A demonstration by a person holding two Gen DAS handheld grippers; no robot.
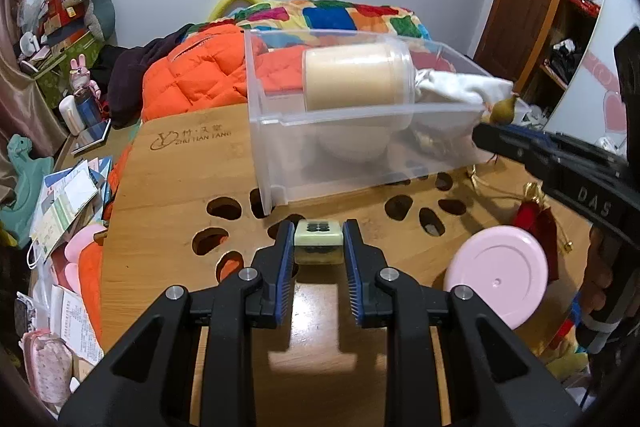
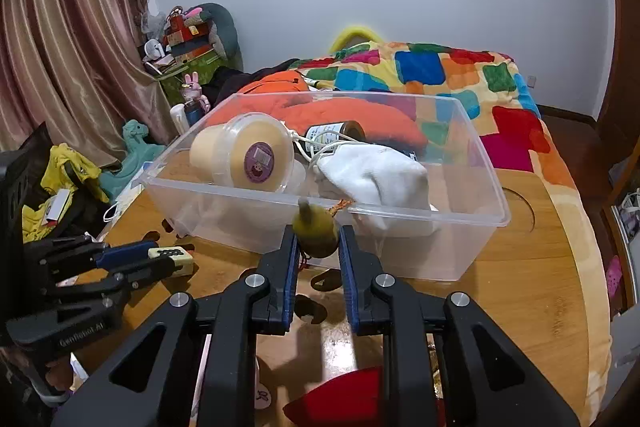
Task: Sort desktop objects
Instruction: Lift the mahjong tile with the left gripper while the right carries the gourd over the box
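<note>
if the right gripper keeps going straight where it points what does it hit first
Most likely the near wall of the clear plastic bin: the right gripper, shut on a small olive gourd charm, points at it just below the rim, though depth is hard to judge.

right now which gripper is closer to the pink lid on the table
Left. The left gripper holds a mahjong tile just beside the pink lid; the right gripper is farther off, up by the clear bin.

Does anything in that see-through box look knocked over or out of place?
Yes. Inside the clear plastic storage box, the cream-coloured plastic jar lies on its side, its purple-labelled end facing the right wrist camera, beside a crumpled white cloth bag. A small dark jar behind it also lies tipped over.
</note>
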